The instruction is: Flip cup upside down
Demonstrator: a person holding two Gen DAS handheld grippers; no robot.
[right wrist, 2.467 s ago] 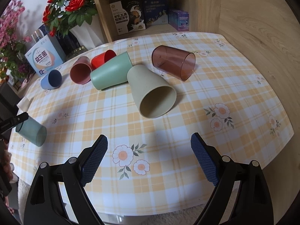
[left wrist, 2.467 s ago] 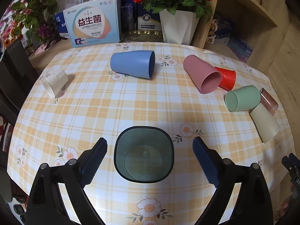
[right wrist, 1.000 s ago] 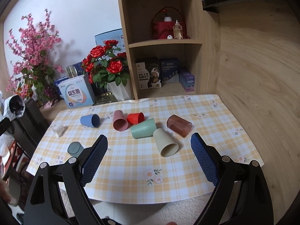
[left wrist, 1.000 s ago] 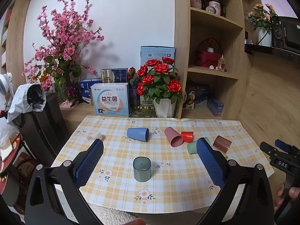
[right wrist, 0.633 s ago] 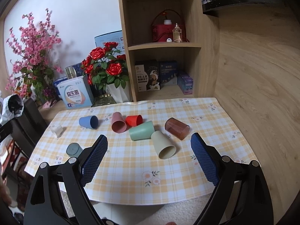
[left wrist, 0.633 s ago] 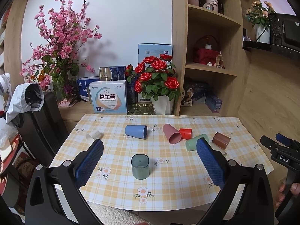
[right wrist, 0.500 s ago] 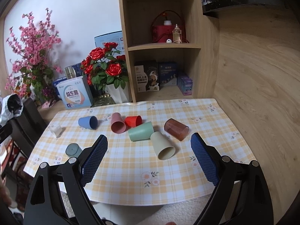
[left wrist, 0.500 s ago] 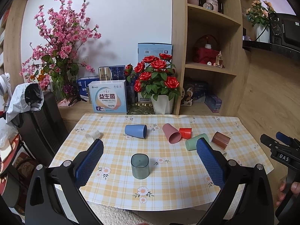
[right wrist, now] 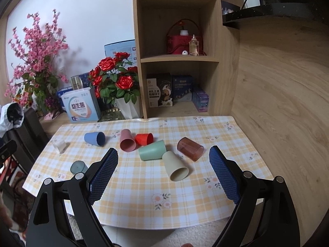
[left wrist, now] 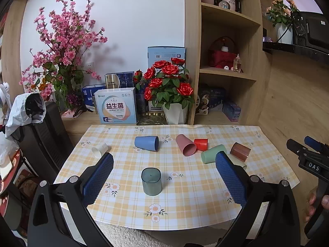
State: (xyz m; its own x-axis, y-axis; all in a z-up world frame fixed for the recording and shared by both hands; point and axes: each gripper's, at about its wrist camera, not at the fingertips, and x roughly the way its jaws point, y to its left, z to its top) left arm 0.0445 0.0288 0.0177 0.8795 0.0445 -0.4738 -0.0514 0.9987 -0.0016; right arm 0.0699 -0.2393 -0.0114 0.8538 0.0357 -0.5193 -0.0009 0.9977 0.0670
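A dark teal see-through cup (left wrist: 151,181) stands upside down near the front of the checked table (left wrist: 185,201); it also shows in the right wrist view (right wrist: 79,167). My left gripper (left wrist: 164,177) is open and empty, held back from the table. My right gripper (right wrist: 163,173) is open and empty too, off the table's front edge. Several cups lie on their sides: blue (left wrist: 146,143), pink (left wrist: 185,147), red (left wrist: 201,144), green (left wrist: 212,154), brown see-through (left wrist: 240,151), beige (right wrist: 177,166) and a small white one (left wrist: 99,149).
A white pot of red roses (left wrist: 168,90), a boxed product (left wrist: 118,108) and a pink blossom plant (left wrist: 59,61) stand behind the table. A wooden shelf unit (left wrist: 226,61) rises at the back right. A black chair (left wrist: 41,135) stands left of the table.
Both grippers have pulled back and up from the table since 2.5 s ago, leaving the teal cup standing upside down. In the last half second almost nothing has moved.
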